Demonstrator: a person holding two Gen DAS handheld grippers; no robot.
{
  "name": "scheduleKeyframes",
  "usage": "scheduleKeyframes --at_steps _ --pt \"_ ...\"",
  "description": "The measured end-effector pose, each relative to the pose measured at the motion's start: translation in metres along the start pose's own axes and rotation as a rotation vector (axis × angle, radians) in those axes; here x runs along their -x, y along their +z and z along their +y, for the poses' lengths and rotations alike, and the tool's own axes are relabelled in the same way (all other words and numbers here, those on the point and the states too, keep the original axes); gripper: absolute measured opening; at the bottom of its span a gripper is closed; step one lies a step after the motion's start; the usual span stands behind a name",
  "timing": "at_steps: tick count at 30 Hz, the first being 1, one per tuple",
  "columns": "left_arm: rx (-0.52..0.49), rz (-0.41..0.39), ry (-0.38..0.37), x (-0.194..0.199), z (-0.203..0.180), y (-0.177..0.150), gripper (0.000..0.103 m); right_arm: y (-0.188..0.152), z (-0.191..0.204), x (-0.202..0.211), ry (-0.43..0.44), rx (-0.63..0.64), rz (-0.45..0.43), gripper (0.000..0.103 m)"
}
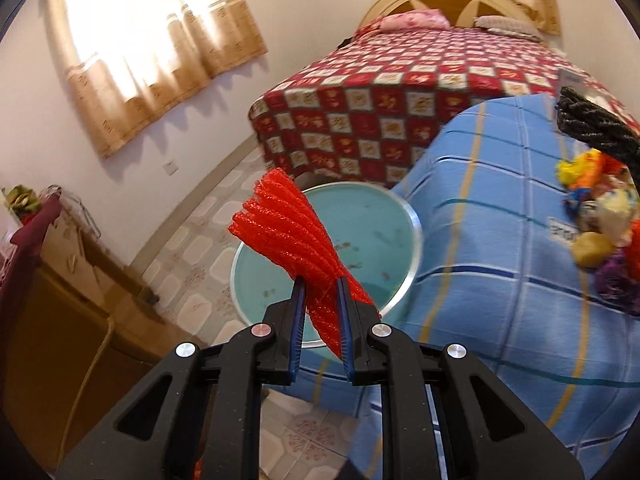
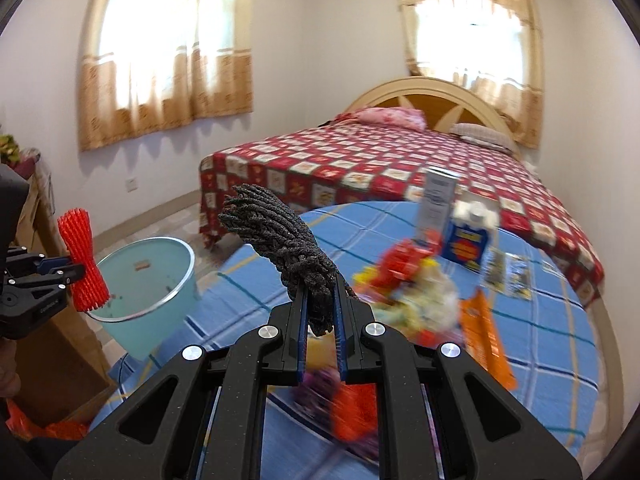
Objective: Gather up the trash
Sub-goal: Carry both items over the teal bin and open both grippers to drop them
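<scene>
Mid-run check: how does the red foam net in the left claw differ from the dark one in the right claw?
Colour: the red foam net is bright red; the dark foam net is charcoal black.
Grip: the left claw pinches the red net near its middle, both ends flaring; the right claw holds the dark net near one end.
Place: the red net is by the teal bucket; the dark net is over the blue tablecloth.
Both are ribbed, squeezed foam sleeves.

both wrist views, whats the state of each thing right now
left gripper: shut on red foam net
right gripper: shut on black foam net
bucket: upright beside the table, holding only small scraps
trash pile: loose on blue checked tablecloth
blue carton: upright
</scene>
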State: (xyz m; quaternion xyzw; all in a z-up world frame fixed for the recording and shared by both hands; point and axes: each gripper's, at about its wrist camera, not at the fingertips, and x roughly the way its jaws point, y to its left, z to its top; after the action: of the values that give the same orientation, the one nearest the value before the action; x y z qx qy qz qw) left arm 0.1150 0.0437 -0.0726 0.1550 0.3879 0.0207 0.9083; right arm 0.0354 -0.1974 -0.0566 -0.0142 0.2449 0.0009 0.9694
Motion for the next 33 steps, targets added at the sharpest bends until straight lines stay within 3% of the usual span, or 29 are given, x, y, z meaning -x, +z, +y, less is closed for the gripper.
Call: scheduleKeyframes --at_steps 7,17,33 --pt "0.016 0.059 0.058 -0.032 0.026 -0.001 0.016 0.015 0.041 -0.039 0.04 0.076 0.044 0.012" --pt "0.055 0.059 0.145 -0.055 0.058 0.003 0.016 0.027 0.096 -0.088 0.096 0.163 0.094 0.012" --pt "0.089 0.091 0.181 -0.077 0.081 0.004 0.016 0.034 0.144 -0.131 0.147 0.238 0.134 0.012"
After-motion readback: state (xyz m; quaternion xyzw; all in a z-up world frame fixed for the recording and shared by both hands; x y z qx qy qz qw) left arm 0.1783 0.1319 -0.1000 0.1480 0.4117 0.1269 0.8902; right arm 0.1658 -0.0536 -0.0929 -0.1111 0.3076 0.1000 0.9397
